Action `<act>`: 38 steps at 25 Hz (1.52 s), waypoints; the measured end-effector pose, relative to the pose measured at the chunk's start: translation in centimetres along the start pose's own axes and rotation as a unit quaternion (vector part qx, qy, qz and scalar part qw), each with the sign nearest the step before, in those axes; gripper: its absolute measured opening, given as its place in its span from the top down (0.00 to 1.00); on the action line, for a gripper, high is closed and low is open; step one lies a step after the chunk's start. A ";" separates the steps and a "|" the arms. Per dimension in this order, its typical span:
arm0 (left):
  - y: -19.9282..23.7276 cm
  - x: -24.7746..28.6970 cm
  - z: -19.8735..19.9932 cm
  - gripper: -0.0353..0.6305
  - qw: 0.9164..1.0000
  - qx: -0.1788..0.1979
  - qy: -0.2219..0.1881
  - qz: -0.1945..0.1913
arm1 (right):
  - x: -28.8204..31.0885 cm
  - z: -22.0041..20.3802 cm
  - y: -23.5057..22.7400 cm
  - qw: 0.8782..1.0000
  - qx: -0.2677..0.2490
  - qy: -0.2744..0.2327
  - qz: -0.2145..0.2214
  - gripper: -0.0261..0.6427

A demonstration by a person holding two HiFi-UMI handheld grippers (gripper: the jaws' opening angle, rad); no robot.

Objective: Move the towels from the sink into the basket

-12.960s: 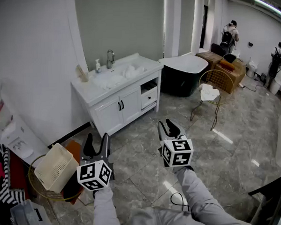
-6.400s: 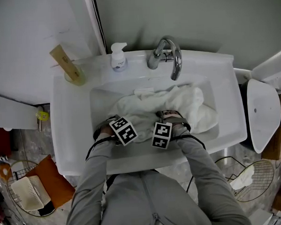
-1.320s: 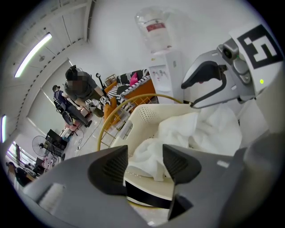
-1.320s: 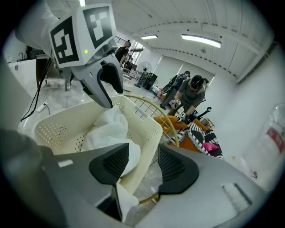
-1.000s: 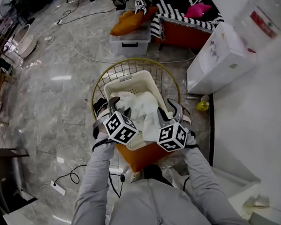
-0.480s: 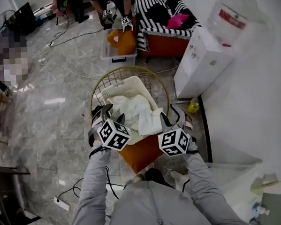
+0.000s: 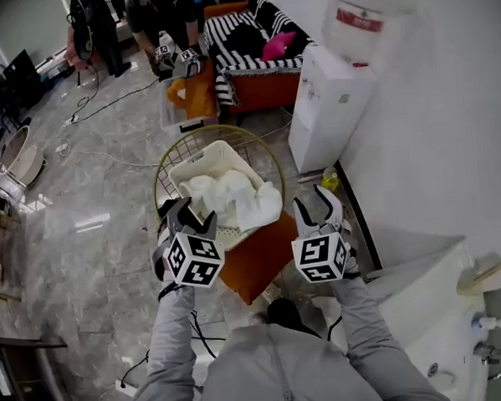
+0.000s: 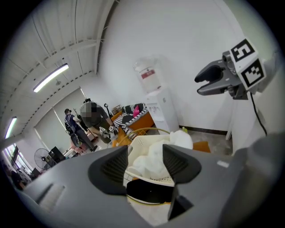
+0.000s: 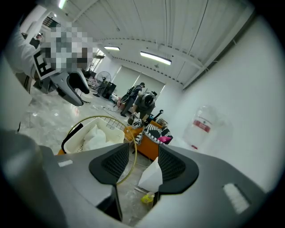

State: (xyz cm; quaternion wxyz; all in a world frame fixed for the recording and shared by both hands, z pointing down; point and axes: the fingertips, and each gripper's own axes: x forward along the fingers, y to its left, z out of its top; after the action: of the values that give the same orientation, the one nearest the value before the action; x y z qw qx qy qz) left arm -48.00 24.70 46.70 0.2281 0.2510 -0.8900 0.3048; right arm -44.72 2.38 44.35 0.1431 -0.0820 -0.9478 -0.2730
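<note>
Basket (image 7: 188,168) on its wire stand (image 7: 157,194) holds the towels (image 7: 230,196), one corner draped over the rim. The drop-off looks done: left claw (image 7: 187,214) and right claw (image 7: 318,203) hover alongside, jaws apart, empty. Next move, I'd guess, is checking the sink, unseen here, for leftovers.

White towels (image 7: 231,198) are lying crumpled in a loose heap inside a cream, perforated plastic basket (image 7: 194,163), filling most of it, with one fold spilling over the rim. The basket is sitting within a round gold wire stand (image 7: 166,162).
</note>
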 end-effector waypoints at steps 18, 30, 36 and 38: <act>-19.6 -5.1 15.8 0.50 0.957 0.089 -0.201 -0.191 | -23.6 -6.3 -11.8 0.964 0.070 0.040 -0.251 0.68; -39.7 -12.8 25.6 0.50 0.901 0.148 -0.275 -0.302 | -45.1 -16.7 -18.5 0.905 0.111 0.110 -0.395 0.68; -49.2 -18.7 28.3 0.50 0.866 0.168 -0.306 -0.359 | -55.9 -22.4 -18.3 0.871 0.137 0.156 -0.446 0.68; -52.3 -20.7 28.4 0.50 0.854 0.182 -0.311 -0.376 | -59.5 -23.4 -18.2 0.859 0.138 0.163 -0.466 0.68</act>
State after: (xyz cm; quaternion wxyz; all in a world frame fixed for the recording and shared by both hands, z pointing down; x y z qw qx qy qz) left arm -8.64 -23.60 37.39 -0.0129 0.6849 -0.6811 0.2586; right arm 12.56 -30.12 35.46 0.1613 0.4357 -0.8662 -0.1842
